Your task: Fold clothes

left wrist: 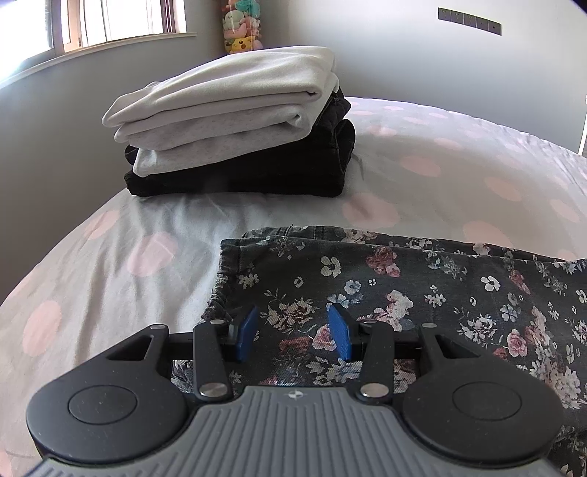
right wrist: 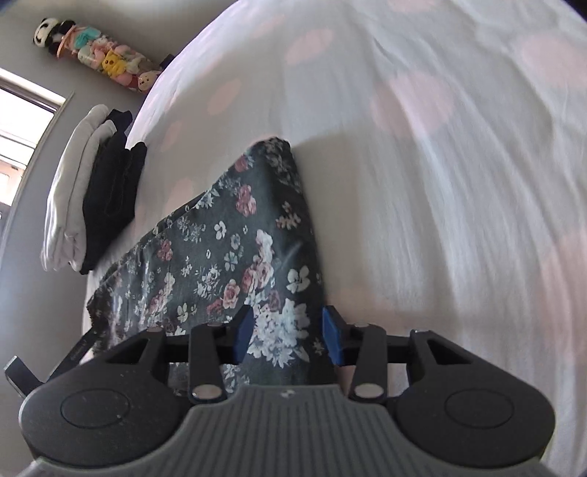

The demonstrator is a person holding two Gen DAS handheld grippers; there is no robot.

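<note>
A dark floral garment (left wrist: 403,286) lies folded on the bed, with its elastic waist end at the left. My left gripper (left wrist: 292,330) hovers open just over that waist end, its blue pads (left wrist: 246,328) apart and holding nothing. In the right wrist view the same floral garment (right wrist: 227,249) runs away from me as a long strip. My right gripper (right wrist: 288,335) is open around the strip's near end. The cloth fills the gap between the blue pads (right wrist: 332,339) and rises as a fold that casts a shadow to the right.
A stack of folded clothes (left wrist: 234,121), white pieces over black ones, sits at the far edge of the bed near the wall; the stack (right wrist: 91,190) also shows at the left. The white bedsheet with pink dots (right wrist: 440,183) spreads wide to the right. Plush toys (left wrist: 240,25) hang by the window.
</note>
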